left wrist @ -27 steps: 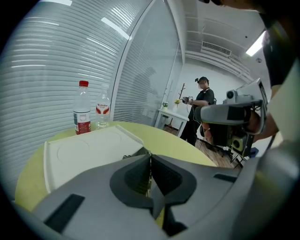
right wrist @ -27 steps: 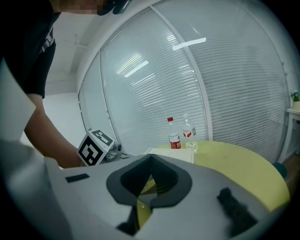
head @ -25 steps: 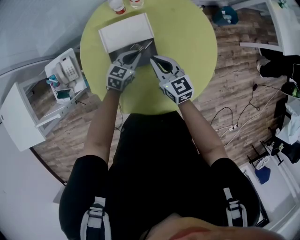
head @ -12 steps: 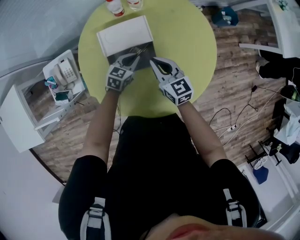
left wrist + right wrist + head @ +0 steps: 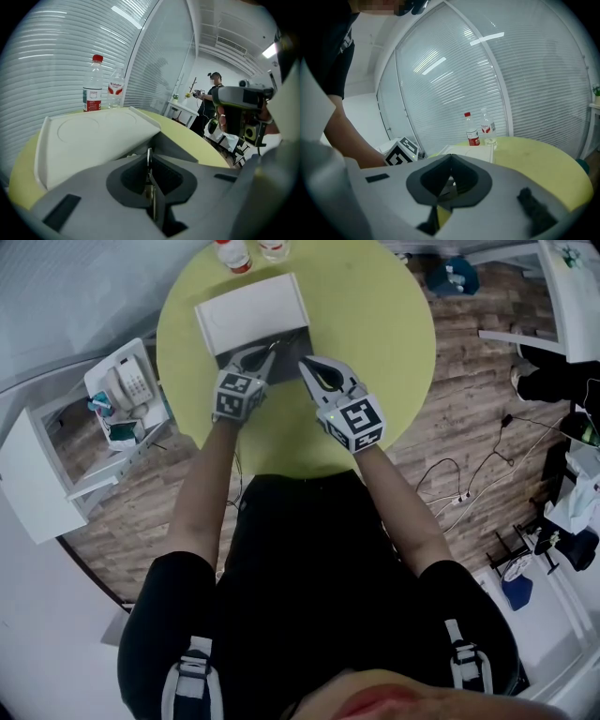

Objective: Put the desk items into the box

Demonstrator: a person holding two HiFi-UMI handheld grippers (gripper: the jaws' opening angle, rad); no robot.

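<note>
The box stands at the far side of the round table, its white lid (image 5: 251,307) (image 5: 93,133) laid back and its dark grey inside (image 5: 291,341) toward me. My left gripper (image 5: 266,352) (image 5: 149,157) hangs over the dark inside. A thin metal item (image 5: 275,344) (image 5: 148,161) stands edge-on between its jaws, which are starting to open. My right gripper (image 5: 306,363) (image 5: 450,158) is beside it at the box's near right corner, shut with nothing in it.
Two plastic bottles (image 5: 234,253) (image 5: 472,130) stand behind the box at the edge of the yellow-green table (image 5: 375,324). A white side table with a telephone (image 5: 127,382) is at the left. A person (image 5: 211,96) stands far back in the room.
The metal item's far end has dropped from above the box's right edge into the dark inside. The left gripper has drawn back slightly. The right gripper has barely moved.
</note>
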